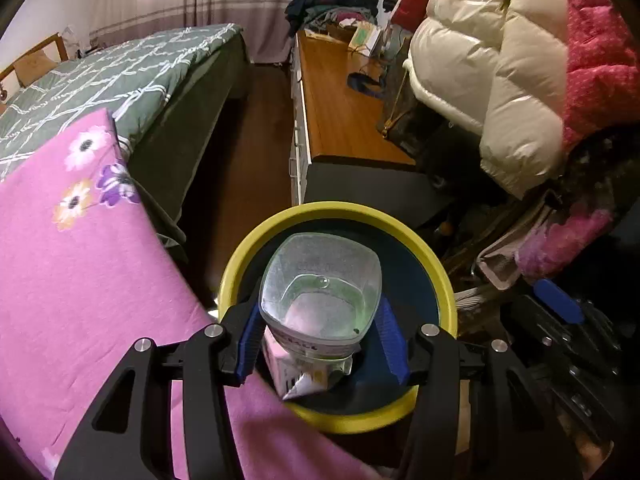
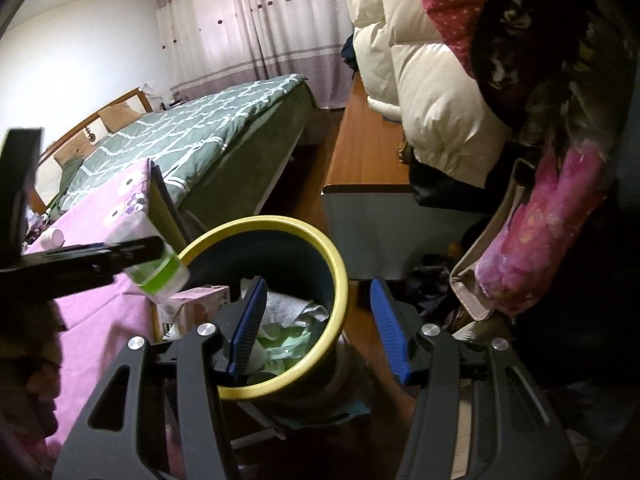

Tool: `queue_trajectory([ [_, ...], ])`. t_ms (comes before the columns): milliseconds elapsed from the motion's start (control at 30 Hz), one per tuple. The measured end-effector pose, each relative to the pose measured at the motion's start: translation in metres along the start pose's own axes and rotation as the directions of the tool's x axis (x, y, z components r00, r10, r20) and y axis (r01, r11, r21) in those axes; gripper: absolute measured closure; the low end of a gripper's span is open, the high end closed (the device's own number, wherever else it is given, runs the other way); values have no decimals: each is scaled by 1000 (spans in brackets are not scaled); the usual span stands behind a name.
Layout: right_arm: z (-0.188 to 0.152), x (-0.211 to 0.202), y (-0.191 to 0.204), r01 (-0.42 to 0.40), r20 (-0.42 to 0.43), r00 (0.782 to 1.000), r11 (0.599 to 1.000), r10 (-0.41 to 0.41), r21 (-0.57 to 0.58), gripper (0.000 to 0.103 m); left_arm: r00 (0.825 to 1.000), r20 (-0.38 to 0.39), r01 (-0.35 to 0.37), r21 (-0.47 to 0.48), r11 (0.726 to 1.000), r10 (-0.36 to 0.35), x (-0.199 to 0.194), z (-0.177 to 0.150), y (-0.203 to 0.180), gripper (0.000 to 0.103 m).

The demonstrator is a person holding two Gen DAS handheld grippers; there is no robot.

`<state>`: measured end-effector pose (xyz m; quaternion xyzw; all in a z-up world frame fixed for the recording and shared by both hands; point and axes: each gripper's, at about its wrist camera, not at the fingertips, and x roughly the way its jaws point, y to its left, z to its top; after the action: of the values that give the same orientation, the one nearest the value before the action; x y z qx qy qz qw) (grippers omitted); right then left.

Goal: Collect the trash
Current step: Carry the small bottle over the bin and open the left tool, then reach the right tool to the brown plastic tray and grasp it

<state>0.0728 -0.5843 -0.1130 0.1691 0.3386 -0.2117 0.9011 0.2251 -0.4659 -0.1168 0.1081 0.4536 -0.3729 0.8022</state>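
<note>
Left gripper [image 1: 320, 344] clamped on clear plastic bottle [image 1: 320, 292], held over yellow-rimmed bin [image 1: 440, 276]. Right gripper [image 2: 320, 328] jaws apart, holding nothing, straddling bin's near rim. Inside bin: crumpled paper [image 2: 288, 308]. Left of bin: pink floral blanket [image 1: 80, 260].

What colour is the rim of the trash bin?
Yellow, with a dark inside; the bin rim shows best in the right wrist view.

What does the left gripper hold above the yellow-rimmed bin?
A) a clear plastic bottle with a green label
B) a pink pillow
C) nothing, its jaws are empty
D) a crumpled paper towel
A: the left gripper is clamped on the clear plastic bottle, held over the bin; the right wrist view shows its green label.
</note>
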Motion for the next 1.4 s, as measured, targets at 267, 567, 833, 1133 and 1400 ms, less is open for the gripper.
queue_trajectory([
  [267,0,3,11,5,-8,1000,1000,-5,-20,51,994,107,11,-44,999,-7,-34,4,29,17],
  [567,5,11,69,-74,-24,997,991,72,-108,51,933,303,-134,-210,969,194,-150,-41,152,9],
  [833,10,24,186,-213,-69,977,942,202,-258,51,815,278,-320,-514,796,508,-229,-133,312,8],
  [1133,0,31,348,-410,-167,912,825,375,-389,48,707,135,-439,-685,582,694,-256,-207,440,8],
  [1400,-6,53,477,-468,-235,884,762,405,-448,29,757,85,-378,-751,541,648,-235,-232,467,8],
])
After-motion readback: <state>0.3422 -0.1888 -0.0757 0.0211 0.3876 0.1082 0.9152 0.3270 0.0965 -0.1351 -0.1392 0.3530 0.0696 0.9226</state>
